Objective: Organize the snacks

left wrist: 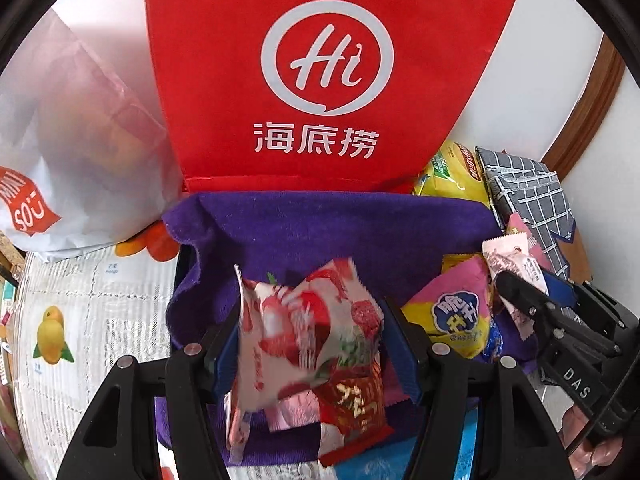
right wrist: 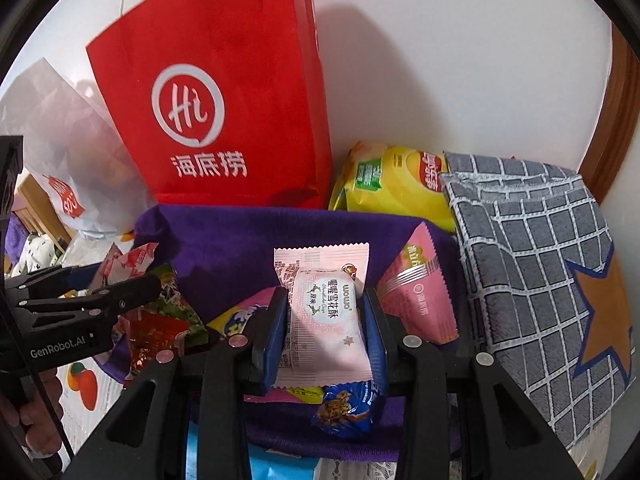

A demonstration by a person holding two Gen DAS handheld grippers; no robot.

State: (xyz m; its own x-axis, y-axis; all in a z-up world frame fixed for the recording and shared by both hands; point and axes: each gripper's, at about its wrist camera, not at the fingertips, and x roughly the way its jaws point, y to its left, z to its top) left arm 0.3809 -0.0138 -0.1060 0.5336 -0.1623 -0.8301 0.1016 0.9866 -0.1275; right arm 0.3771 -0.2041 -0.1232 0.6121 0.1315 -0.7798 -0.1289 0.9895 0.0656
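Both tongs hold snack packets over a purple cloth.

The left gripper (left wrist: 308,328) is clamped on a red-and-white strawberry-print packet (left wrist: 296,320), while the right gripper (right wrist: 325,328) pinches a pale pink snowflake-crisp packet (right wrist: 324,316) between its blue pads (right wrist: 276,332). Beneath them the purple cloth (right wrist: 224,248) carries loose snacks: a pink-and-yellow packet (left wrist: 452,312), a blue cookie packet (right wrist: 346,410) and a pink sachet (right wrist: 420,296). Behind the cloth a red Haidilao bag (left wrist: 320,72) stands upright against the wall, with a white Miniso bag (left wrist: 72,160) beside it, a yellow Lay's chip bag (right wrist: 396,188) and a grey grid-pattern cloth (right wrist: 532,264).
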